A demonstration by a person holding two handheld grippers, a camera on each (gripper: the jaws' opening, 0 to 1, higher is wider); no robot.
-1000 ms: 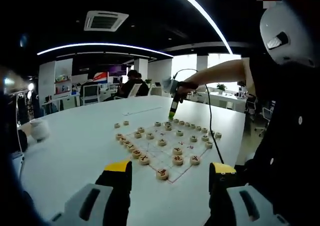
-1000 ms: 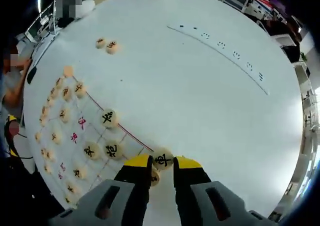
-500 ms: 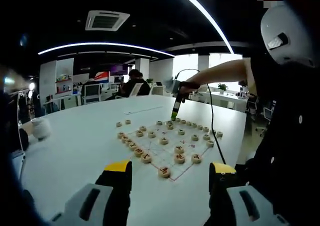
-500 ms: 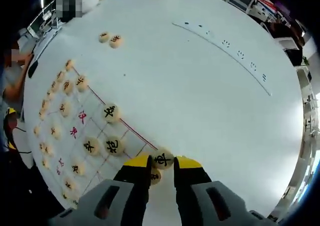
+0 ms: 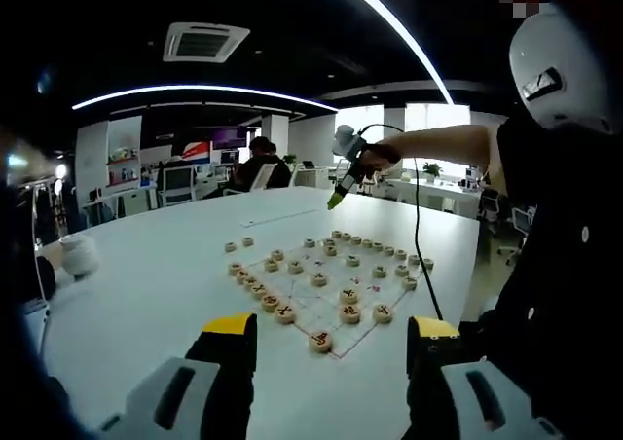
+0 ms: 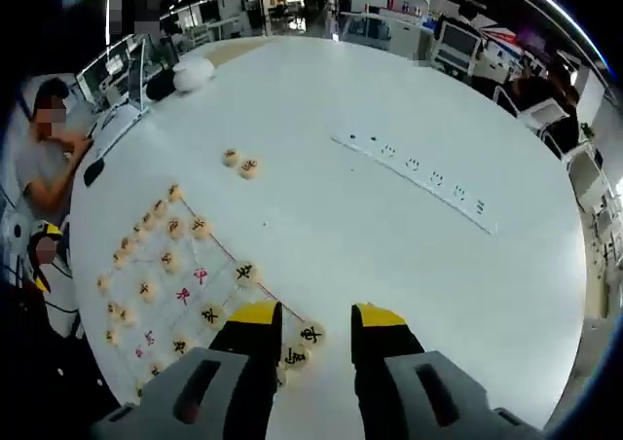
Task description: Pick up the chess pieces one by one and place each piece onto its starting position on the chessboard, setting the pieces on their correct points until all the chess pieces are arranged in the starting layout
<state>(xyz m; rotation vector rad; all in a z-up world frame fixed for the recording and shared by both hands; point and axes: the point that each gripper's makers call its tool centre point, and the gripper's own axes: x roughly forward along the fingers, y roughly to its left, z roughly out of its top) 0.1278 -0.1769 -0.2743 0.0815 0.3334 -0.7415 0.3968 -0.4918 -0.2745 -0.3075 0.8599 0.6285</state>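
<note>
Black characters are printed on the round wooden chess pieces [image 6: 310,334] lying just beyond the right gripper [image 6: 316,316], whose yellow-tipped jaws are parted and empty. The markings are too small to be read. The chessboard [image 5: 321,284] lies well ahead of the left gripper [image 5: 331,331], also spread and empty.

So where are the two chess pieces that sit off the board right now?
In the right gripper view, the two loose pieces lie side by side on the white table, beyond the chessboard's far corner.
</note>
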